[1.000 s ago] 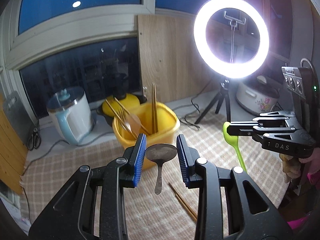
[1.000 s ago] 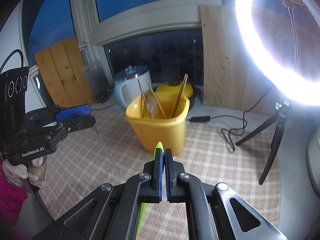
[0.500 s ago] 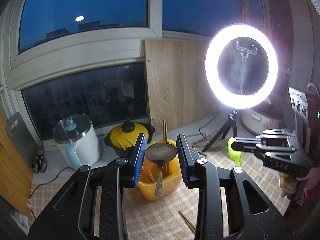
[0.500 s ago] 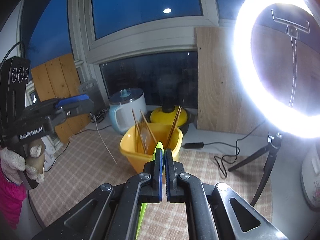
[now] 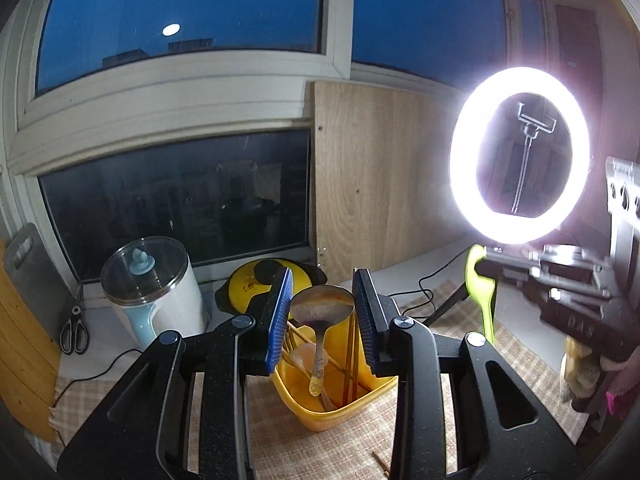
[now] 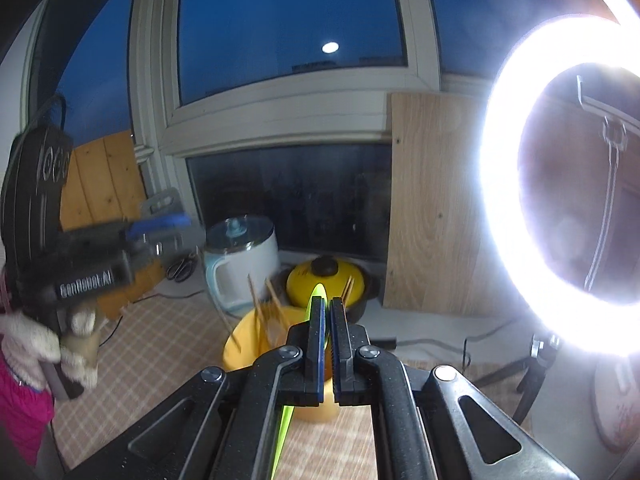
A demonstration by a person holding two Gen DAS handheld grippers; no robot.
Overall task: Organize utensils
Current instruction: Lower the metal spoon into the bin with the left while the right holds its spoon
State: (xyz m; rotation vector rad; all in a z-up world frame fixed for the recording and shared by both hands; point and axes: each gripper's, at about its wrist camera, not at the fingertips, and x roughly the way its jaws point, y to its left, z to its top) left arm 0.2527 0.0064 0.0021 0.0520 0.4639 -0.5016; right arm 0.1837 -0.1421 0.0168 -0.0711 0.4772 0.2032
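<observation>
Left wrist view: we see our left gripper (image 5: 322, 308) clamping a metal spoon (image 5: 320, 316) above the yellow bin (image 5: 340, 404); our right gripper (image 6: 328, 312) pinches a green spoon (image 6: 319, 294).

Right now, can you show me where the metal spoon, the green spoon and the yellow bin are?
metal spoon (image 5: 322, 306): left wrist view, on its round bowl.
green spoon (image 5: 483, 289): left wrist view, on its wide head.
yellow bin (image 5: 344, 413): left wrist view, on its front wall.
</observation>
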